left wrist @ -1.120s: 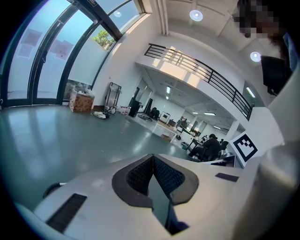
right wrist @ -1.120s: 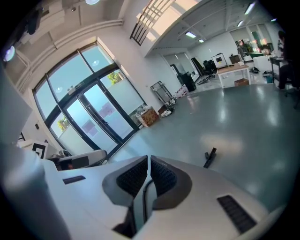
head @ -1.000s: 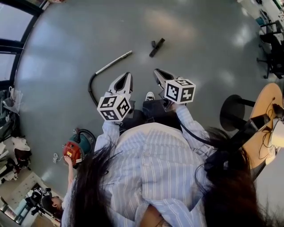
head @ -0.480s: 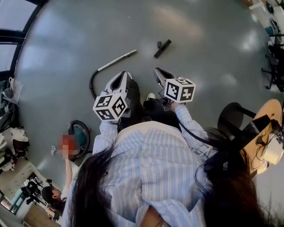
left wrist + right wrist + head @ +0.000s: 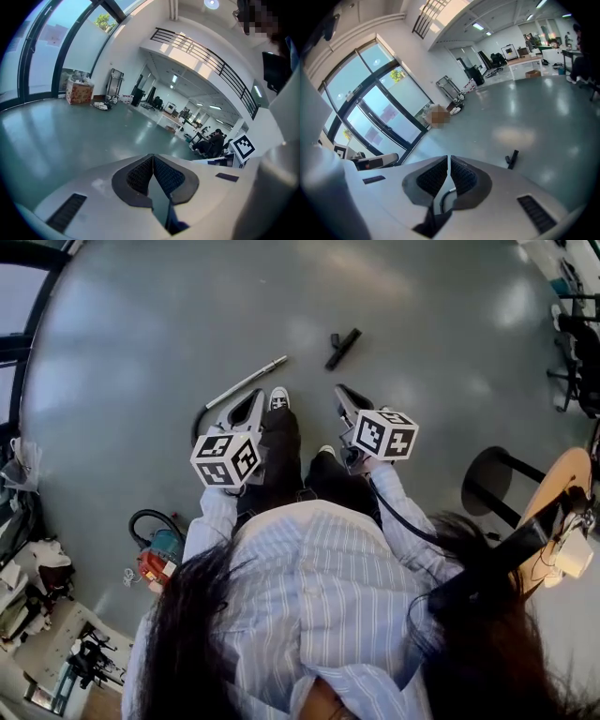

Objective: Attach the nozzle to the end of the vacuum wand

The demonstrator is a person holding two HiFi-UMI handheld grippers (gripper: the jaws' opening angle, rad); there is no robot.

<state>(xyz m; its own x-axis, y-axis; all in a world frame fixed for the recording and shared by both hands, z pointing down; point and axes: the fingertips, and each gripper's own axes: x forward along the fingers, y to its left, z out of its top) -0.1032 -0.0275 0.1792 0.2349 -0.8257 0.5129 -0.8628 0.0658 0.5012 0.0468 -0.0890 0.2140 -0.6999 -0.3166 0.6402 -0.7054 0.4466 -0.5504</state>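
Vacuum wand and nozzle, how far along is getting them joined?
Done: nothing yet; the nozzle lies on the floor apart from the wand. In hand: nothing; the left claw and right claw are both shut and empty. Left: pick up both parts and push the nozzle onto the wand's end.

Blue-striped shirt (image 5: 319, 587), dark trousers (image 5: 281, 451), white-toed sneakers (image 5: 278, 401)

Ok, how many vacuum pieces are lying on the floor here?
3: the black nozzle beyond the right gripper, the silver wand by the left gripper, and the vacuum body behind at left. Others may be hidden.
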